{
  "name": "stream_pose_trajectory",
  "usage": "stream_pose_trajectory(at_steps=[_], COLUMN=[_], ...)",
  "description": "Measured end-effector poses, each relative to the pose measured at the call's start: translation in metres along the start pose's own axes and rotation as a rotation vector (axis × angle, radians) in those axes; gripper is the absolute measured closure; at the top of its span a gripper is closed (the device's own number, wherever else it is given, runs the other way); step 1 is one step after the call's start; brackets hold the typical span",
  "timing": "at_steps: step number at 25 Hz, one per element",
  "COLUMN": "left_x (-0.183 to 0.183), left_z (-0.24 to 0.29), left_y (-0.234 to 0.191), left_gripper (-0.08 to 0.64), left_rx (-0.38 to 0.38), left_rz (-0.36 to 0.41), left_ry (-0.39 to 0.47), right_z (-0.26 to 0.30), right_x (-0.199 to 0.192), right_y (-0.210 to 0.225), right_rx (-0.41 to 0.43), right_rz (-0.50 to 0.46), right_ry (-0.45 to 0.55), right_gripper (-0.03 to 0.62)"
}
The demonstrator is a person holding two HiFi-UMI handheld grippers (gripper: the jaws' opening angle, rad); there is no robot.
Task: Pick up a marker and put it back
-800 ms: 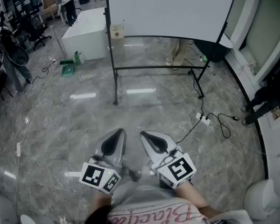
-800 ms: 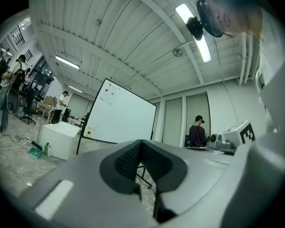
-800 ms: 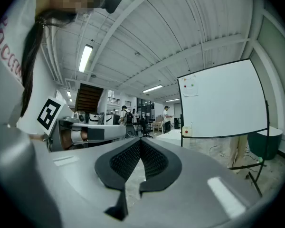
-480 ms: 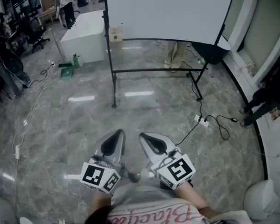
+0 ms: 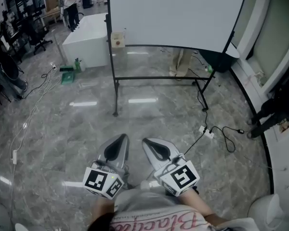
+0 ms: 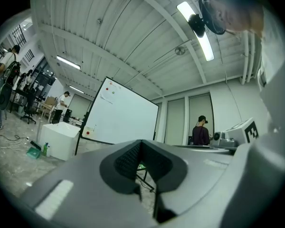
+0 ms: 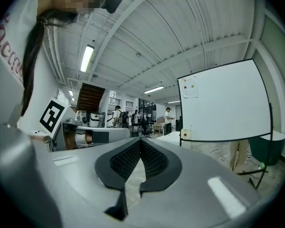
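A big whiteboard (image 5: 176,16) on a black wheeled stand (image 5: 116,81) fills the far middle of the head view. A small beige box (image 5: 118,39) hangs at its lower left corner. That box shows a red dot in the right gripper view (image 7: 185,134). I cannot make out any marker in any view. My left gripper (image 5: 119,141) and right gripper (image 5: 151,146) are held side by side close to the body, well short of the board. The left gripper (image 6: 141,148) and the right gripper (image 7: 141,148) are both shut with nothing between their pads.
The grey marble floor (image 5: 77,124) lies between me and the board. A power strip with a black cable (image 5: 207,131) lies at the right. A white block (image 5: 86,37) and a green bottle (image 5: 77,63) stand far left. People stand at the back left (image 5: 70,4).
The view has moved a little toward the whiteboard, so the board and its stand sit lower in the picture. Both grippers stay shut and keep their place by the body.
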State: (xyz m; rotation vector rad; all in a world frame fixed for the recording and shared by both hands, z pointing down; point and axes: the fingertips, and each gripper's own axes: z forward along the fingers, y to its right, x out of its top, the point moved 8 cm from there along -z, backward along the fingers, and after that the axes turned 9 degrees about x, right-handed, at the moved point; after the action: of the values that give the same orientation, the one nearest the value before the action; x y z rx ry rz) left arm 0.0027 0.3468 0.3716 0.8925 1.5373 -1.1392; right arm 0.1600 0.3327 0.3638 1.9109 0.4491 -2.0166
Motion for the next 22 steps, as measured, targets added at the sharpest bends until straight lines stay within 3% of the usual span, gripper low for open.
stream_pose_trajectory(at_steps=[11, 22], left_x=[-0.007, 0.001], left_z=[0.033, 0.107], left_y=[0.007, -0.047], left_gripper=[0.561, 0.561], left_rx=[0.042, 0.052], left_rz=[0.001, 0.006], left_ry=[-0.034, -0.05], right_z=[0.007, 0.065], right_x=[-0.005, -0.009], right_y=[0.04, 0.105], right_rx=[0.062, 0.06], right_rz=[0.032, 0.06], right_ry=[-0.02, -0.035], right_gripper=[0.591, 0.591])
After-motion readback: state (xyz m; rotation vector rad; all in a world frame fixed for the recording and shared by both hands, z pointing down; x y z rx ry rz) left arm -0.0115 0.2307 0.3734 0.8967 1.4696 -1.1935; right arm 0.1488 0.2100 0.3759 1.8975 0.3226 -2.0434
